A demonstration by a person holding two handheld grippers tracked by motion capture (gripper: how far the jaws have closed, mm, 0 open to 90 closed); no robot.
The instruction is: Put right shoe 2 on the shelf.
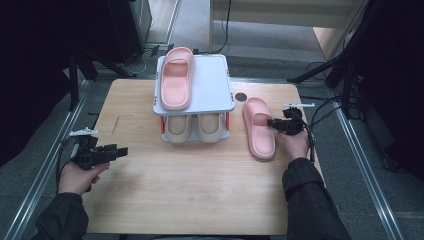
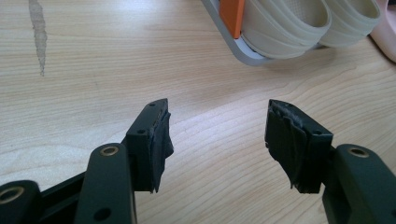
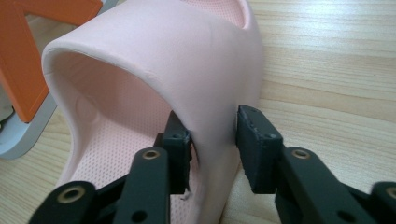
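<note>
Broadly, a pale wooden table (image 1: 200, 200) with fine straight grain and rounded corners carries everything. Toward its 12 o'clock edge stands a two-tier shoe rack (image 1: 212, 85), its shelves smooth grey-white slabs with rounded corners, joined by orange posts. On the top shelf lies one pink slide sandal (image 1: 176, 77), of thick, matte, foam-like material with a broad arched strap. On the lower shelf sit two cream sandals (image 1: 192, 127) side by side, their ribbed rounded ends facing 6 o'clock.

At 3 o'clock from the rack, flat on the table, lies the second pink sandal (image 1: 259, 127), just beside the rack's corner. In the right gripper view its footbed shows a fine dotted texture, while the strap is smooth and curves over like a hood. The right gripper (image 3: 212, 140) straddles the strap's side wall, one black padded jaw inside and one outside; the inner jaw touches it, the outer stands just off, so the clamp is not tight.

At 8 o'clock on the table, the left gripper (image 2: 217, 135) hovers above bare wood, jaws spread wide, nothing between them, their pads wrapped in wrinkled black tape.
</note>
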